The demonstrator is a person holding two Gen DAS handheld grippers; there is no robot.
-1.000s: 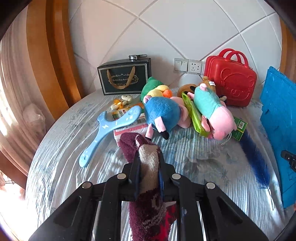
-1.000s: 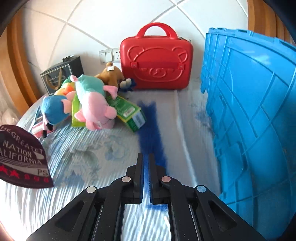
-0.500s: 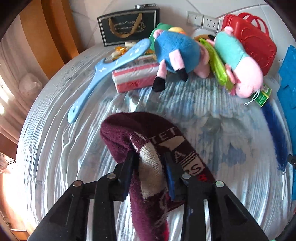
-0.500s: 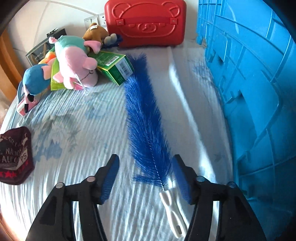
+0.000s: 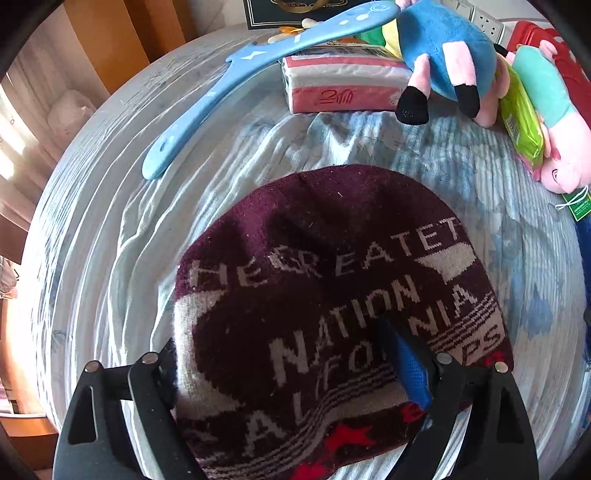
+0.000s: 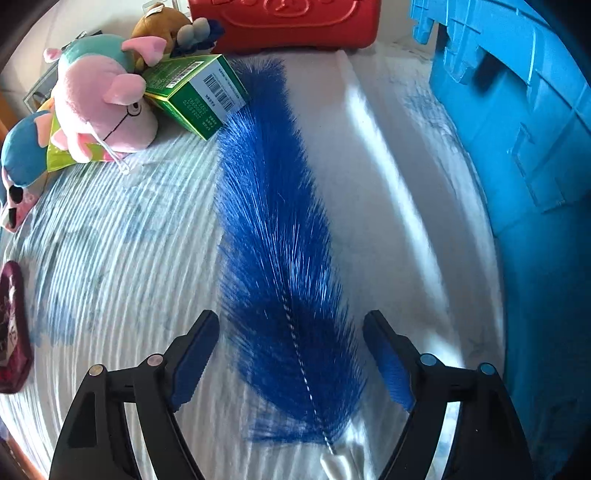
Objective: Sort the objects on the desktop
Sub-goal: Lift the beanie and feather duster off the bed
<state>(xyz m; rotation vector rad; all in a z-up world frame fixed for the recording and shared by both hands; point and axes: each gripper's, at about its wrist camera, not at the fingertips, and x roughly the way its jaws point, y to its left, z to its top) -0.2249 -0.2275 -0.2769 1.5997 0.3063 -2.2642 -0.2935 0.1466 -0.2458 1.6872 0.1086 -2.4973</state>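
We see the left tongs (image 5: 291,373) spread wide over a maroon knitted beanie (image 5: 332,302) that lies flat on the bed's pale, ribbed blue-and-white sheet (image 5: 92,240). One finger sits at the hat's left edge and the other, with its blue ridged pad, rests over the woven white lettering; the jaws stand apart and grip nothing. The hat is dome-shaped, with fuzzy yarn, white block letters, thin stripes and red stars near its hem.

Beyond it lie a smooth light-blue plastic hanger (image 5: 258,74), its upper end resting on a soft wrapped tissue pack (image 5: 343,85) in pink and white, and a blue plush toy (image 5: 443,48) with pink limbs and black feet. A glossy lime-green packet (image 5: 522,122) is wedged between that toy and a pink-and-teal plush pig (image 5: 554,122).

In the right wrist view, the right tongs (image 6: 291,362) are also wide apart, straddling the lower part of a long blue bristle brush (image 6: 273,240) without touching it. Its fine, feathery bristles fan out from a twisted wire spine that ends in a white plastic handle (image 6: 340,461) at the bottom edge. The brush tip reaches a green cardboard box (image 6: 195,92) printed with barcodes, which leans against the pink plush pig. A hard red plastic case (image 6: 284,22) stands behind, and a ribbed blue plastic crate (image 6: 524,147) rises just right of the brush.
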